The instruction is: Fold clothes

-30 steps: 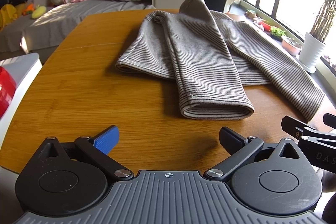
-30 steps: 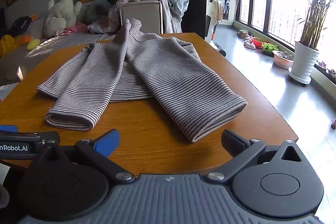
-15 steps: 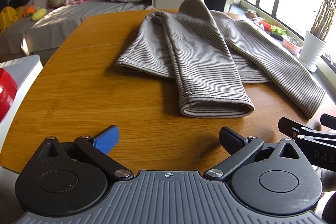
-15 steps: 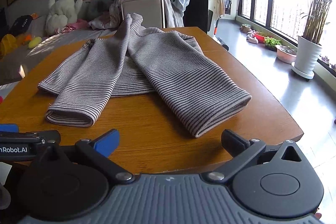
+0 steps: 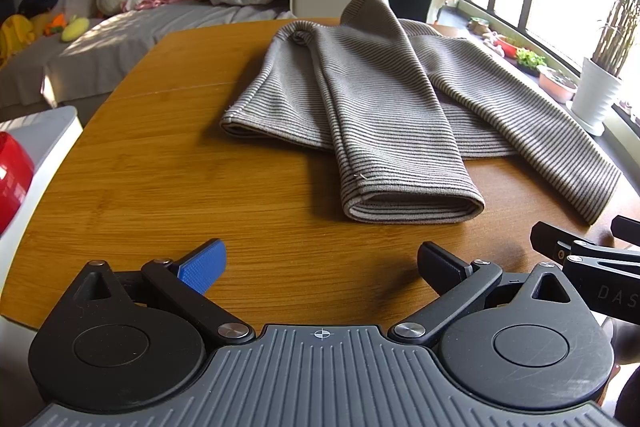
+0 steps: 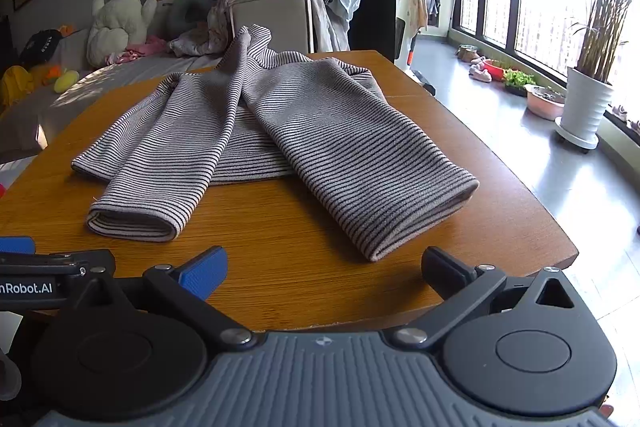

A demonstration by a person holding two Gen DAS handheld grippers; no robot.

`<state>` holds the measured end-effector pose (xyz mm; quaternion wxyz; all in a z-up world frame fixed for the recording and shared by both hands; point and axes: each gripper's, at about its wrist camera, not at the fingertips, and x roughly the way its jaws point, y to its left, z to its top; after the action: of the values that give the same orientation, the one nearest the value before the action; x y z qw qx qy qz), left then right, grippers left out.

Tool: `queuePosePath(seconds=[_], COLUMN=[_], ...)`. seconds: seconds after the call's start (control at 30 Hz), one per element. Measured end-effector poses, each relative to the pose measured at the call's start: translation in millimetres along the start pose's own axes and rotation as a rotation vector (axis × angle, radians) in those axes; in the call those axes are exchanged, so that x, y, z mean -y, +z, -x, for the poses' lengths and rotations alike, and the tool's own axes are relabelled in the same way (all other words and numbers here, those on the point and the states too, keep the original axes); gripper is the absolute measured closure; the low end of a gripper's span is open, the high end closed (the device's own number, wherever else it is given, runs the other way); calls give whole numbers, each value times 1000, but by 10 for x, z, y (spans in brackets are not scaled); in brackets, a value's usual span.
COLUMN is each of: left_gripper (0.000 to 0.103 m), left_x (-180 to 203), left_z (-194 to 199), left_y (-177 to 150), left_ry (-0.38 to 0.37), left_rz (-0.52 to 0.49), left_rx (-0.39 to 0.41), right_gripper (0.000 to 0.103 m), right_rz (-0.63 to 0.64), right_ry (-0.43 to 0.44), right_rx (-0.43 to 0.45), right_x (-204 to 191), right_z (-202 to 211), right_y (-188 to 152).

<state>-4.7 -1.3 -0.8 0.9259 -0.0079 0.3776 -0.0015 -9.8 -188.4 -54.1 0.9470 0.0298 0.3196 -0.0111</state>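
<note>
Striped sweater (image 5: 380, 99) lying on the wooden tabletop (image 5: 168, 179), both sleeves folded toward the near edge, left gripper (image 5: 320, 263) and right gripper (image 6: 324, 267) fingers spread wide, holding nothing, just short of the cuffs

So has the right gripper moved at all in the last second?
Yes. In the right wrist view the table edge and sweater have slid rightward and slightly down, so the open right gripper has swung a little left.

Red object (image 5: 12, 183) cropped at left edge
</note>
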Motion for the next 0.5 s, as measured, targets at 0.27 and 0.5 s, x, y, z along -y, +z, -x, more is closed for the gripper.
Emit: queuePosePath(seconds=[0.27,0.5], left_gripper=[0,0], left_x=[-5,3], left_z=[9,7], left_y=[6,1], left_ry=[1,2], left_rz=[-4,-5], left_rx=[0,0], right_gripper=[0,0], right_rz=[-3,-3], right_ry=[1,1], right_rx=[1,-1], right_x=[4,-4], right_z=[0,-6], right_y=[-6,2])
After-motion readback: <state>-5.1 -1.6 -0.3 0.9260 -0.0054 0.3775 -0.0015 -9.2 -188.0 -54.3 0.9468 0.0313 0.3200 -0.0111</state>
